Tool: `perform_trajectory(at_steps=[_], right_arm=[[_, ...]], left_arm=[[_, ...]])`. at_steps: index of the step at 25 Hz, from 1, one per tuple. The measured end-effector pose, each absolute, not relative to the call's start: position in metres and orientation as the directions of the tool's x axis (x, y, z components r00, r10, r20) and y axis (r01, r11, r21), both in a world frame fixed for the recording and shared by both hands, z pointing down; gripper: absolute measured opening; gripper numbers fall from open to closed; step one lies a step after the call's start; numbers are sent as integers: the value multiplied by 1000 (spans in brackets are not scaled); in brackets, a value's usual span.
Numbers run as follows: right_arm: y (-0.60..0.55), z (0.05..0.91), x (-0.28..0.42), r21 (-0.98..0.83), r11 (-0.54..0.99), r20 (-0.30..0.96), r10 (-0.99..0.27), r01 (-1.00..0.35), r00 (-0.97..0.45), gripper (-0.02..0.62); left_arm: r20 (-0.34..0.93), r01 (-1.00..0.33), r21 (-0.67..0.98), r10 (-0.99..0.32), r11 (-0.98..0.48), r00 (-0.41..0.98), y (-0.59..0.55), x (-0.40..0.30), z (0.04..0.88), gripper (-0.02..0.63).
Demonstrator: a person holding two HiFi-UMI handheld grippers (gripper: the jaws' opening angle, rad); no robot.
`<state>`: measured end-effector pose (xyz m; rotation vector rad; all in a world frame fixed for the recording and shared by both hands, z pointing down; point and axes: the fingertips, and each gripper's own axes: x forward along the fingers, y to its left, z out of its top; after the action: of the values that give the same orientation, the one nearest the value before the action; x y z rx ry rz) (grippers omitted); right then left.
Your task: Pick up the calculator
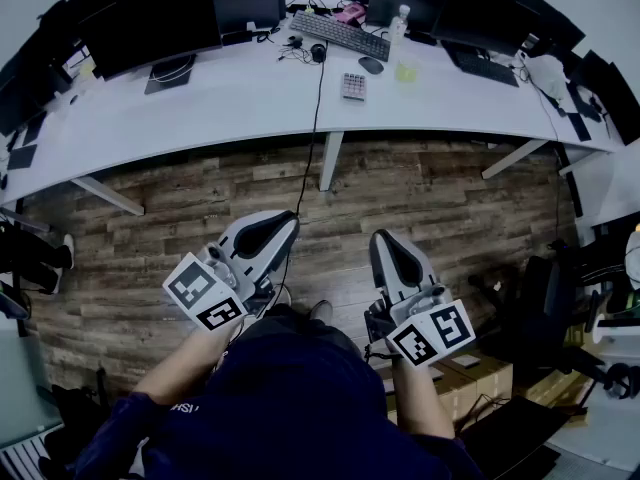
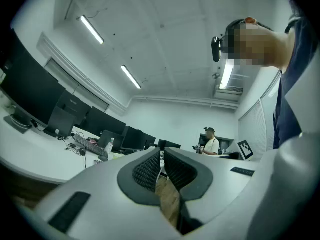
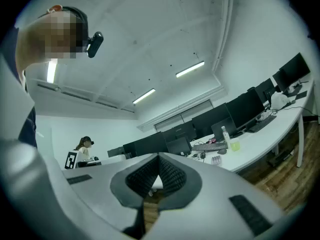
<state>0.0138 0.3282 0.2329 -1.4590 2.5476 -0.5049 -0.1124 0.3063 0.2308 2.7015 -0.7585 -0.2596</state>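
The calculator (image 1: 353,86) lies on the desk (image 1: 250,98), before the keyboard (image 1: 340,34).

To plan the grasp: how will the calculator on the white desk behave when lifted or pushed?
The calculator looks small and flat, so probably light and stiff. Lying flat on the smooth desk, it may slide if pushed, not roll.

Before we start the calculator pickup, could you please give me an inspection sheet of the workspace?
Surface: white curved desk above a wood floor.
Job's things: calculator lies flat near the desk's front edge, untouched.
Clutter: keyboard, mouse, bottle, monitors.
Grippers: left gripper and right gripper both shut, empty, held over the floor short of the desk.
Cables: black cable hangs over the desk edge, just left of the calculator.
Surroundings: another person in the background.
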Motion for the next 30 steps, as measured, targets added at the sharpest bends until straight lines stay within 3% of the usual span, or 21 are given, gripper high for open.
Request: perform_trajectory(at_steps=[30], right_arm=[[320,235,11,-353,472,36,-856,-808,-516,2]], left_arm=[[-83,-500,342,-556,-796,827,298,-113,232,51]])
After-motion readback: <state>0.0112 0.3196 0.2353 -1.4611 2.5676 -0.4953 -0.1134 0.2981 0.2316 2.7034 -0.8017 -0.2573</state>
